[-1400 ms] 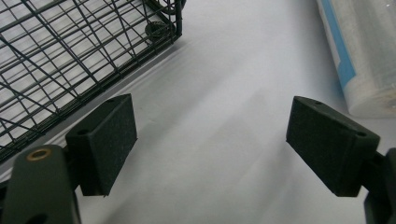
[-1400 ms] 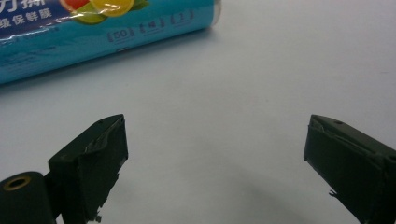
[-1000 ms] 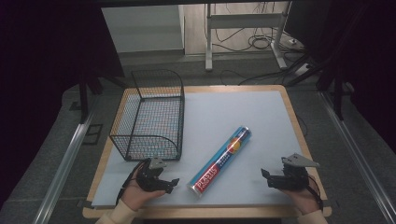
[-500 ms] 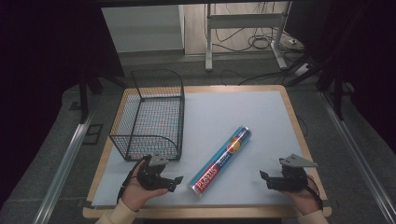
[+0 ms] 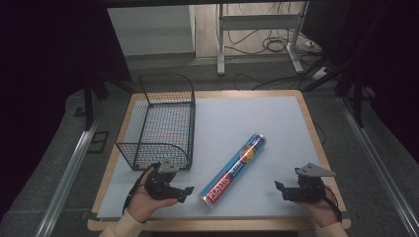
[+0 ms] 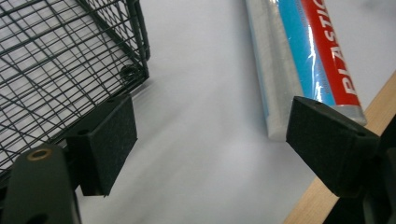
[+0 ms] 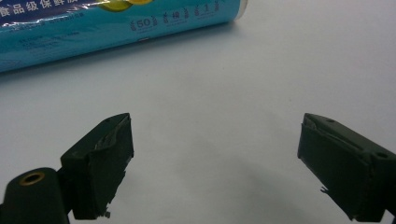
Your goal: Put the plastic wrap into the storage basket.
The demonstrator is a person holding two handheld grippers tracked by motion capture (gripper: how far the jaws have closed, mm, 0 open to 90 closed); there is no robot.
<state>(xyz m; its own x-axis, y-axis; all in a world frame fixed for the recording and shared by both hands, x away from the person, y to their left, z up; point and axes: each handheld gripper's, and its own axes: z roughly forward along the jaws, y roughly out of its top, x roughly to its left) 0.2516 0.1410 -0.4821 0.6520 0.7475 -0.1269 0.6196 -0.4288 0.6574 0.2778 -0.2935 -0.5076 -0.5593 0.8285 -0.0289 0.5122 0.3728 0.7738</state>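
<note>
Covering the wooden table (image 5: 316, 133), a pale mat (image 5: 247, 118) holds a wire basket (image 5: 160, 118), a wrap roll (image 5: 234, 170); left gripper (image 5: 185, 192) and right gripper (image 5: 280, 190) gape wide above a grey floor (image 5: 59, 148).

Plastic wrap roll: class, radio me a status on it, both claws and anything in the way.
Both claws, left and right, open, empty. Plastic wrap roll lies flat between them, untouched. Wire basket beside left claw; path clear.

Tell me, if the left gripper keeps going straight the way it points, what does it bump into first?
Probably the plastic wrap roll. The left gripper, jaws open, points at the roll's near end, though bare table lies dead centre between the jaws.
</note>
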